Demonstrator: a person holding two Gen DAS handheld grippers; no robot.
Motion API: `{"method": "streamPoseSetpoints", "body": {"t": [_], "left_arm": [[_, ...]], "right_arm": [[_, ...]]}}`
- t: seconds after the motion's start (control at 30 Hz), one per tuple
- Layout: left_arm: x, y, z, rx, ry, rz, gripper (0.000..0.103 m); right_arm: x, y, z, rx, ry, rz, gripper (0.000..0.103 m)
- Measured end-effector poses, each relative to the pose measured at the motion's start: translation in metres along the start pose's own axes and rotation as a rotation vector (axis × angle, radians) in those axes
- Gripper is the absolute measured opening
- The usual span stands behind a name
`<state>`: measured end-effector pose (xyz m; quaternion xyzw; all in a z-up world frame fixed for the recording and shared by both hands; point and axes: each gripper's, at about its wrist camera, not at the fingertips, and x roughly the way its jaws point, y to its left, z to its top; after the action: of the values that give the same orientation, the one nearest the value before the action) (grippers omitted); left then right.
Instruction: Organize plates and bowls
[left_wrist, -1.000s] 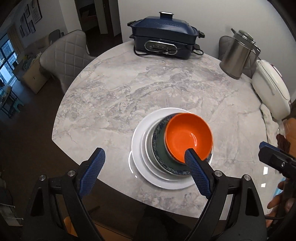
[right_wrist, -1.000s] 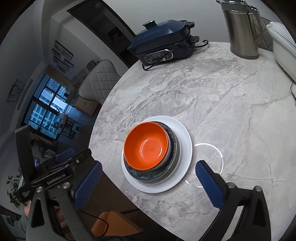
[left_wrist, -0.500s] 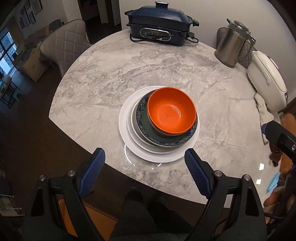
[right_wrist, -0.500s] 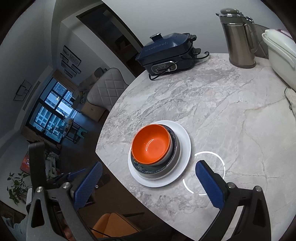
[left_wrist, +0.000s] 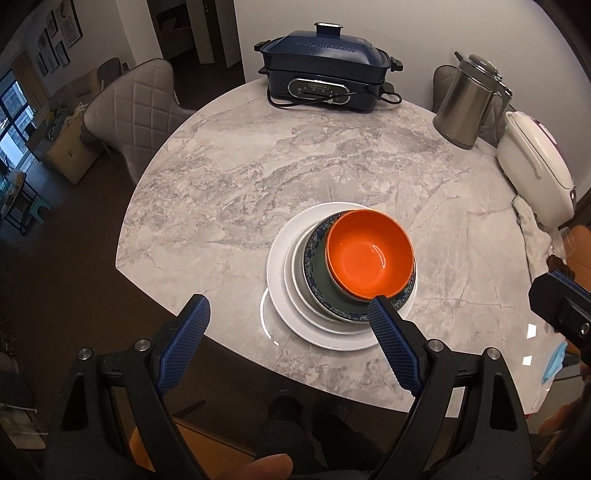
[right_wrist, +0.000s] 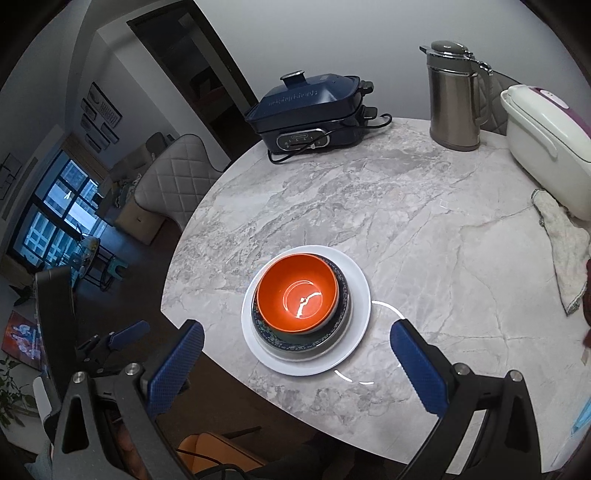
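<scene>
Right wrist view showed both grippers (right_wrist: 295, 341) gaping empty; the glossy orange bowl (right_wrist: 297, 293) needed centring on the near-edge stack.

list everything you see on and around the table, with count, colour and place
round marble table: 1, grey-white
large plate: 1, white, near table edge, bottom of stack
patterned dish: 1, dark blue-green, in the stack above the white plate
glossy bowl: 1, orange, top of stack
electric cooking pot: 1, navy, far edge
metal jug: 1, steel, far right
lidded appliance: 1, white, right edge
crumpled cloth: 1, off-white, beside the appliance
quilted chair: 1, grey, left of table
left tool: 1, black with blue pads, open, empty
right tool: 1, same, open, empty
</scene>
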<state>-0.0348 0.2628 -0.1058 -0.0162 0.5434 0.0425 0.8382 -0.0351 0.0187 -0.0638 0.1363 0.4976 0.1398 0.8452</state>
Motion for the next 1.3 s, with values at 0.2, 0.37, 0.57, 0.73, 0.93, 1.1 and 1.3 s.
{"method": "streamPoseSetpoints", "body": {"t": [0.2,0.37,0.57,0.73,0.93,1.1,1.3], "left_arm": [[-0.009,-0.001,0.014,0.009,-0.023,0.004,0.088],[-0.017,-0.008,0.023,0.021,-0.040,-0.008,0.088],[-0.020,-0.014,0.027,0.029,-0.032,-0.015,0.088],[-0.021,-0.023,0.031,0.048,-0.035,-0.014,0.088],[-0.018,-0.032,0.032,0.063,-0.036,-0.014,0.088],[-0.014,-0.032,0.034,0.077,-0.034,-0.017,0.088],[-0.011,-0.032,0.037,0.080,-0.029,-0.021,0.088]], "right_arm": [[-0.004,0.000,0.002,0.015,-0.001,-0.083,0.103],[0.001,-0.008,0.000,0.038,0.023,-0.141,0.103],[0.001,-0.010,0.002,0.039,0.023,-0.189,0.103],[0.004,-0.013,0.006,0.059,0.028,-0.208,0.103],[0.010,-0.012,0.010,0.054,0.039,-0.249,0.103],[0.011,-0.010,0.013,0.036,0.034,-0.273,0.103],[0.012,-0.005,0.015,0.022,0.026,-0.284,0.103]]}}
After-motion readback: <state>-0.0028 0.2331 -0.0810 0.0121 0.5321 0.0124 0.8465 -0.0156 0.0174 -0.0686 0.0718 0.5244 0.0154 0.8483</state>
